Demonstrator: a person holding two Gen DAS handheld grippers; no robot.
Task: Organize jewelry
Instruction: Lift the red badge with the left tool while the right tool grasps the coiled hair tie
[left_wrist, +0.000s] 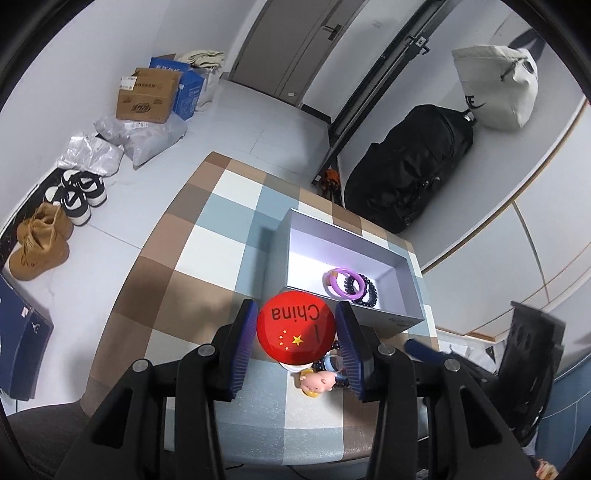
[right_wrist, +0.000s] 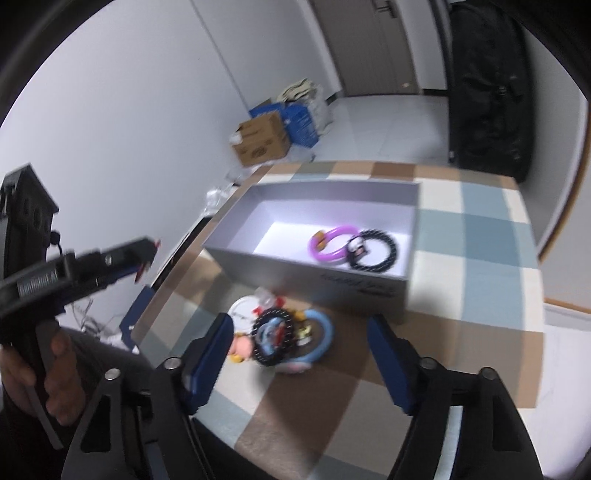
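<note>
My left gripper (left_wrist: 295, 332) is shut on a round red badge (left_wrist: 295, 326) printed "China" with yellow stars, held above the table. Below it lies a small pile: a pink pig charm (left_wrist: 317, 382), dark beads and a blue ring. The open grey box (left_wrist: 402, 317) holds a purple bracelet (left_wrist: 341, 282) and a black beaded bracelet (left_wrist: 365, 291). In the right wrist view my right gripper (right_wrist: 299, 354) is open above the pile, with a black beaded ring (right_wrist: 273, 341), a blue ring (right_wrist: 321, 332) and the pig charm (right_wrist: 242, 347). The box (right_wrist: 332, 284) holds both bracelets (right_wrist: 334, 243).
The table has a checked brown, blue and white cloth (left_wrist: 207, 236). A black bag (left_wrist: 406, 166) and a white bag (left_wrist: 498, 85) stand beyond the table's far edge. Cardboard boxes (left_wrist: 147, 94) and shoes (left_wrist: 40, 240) are on the floor at left.
</note>
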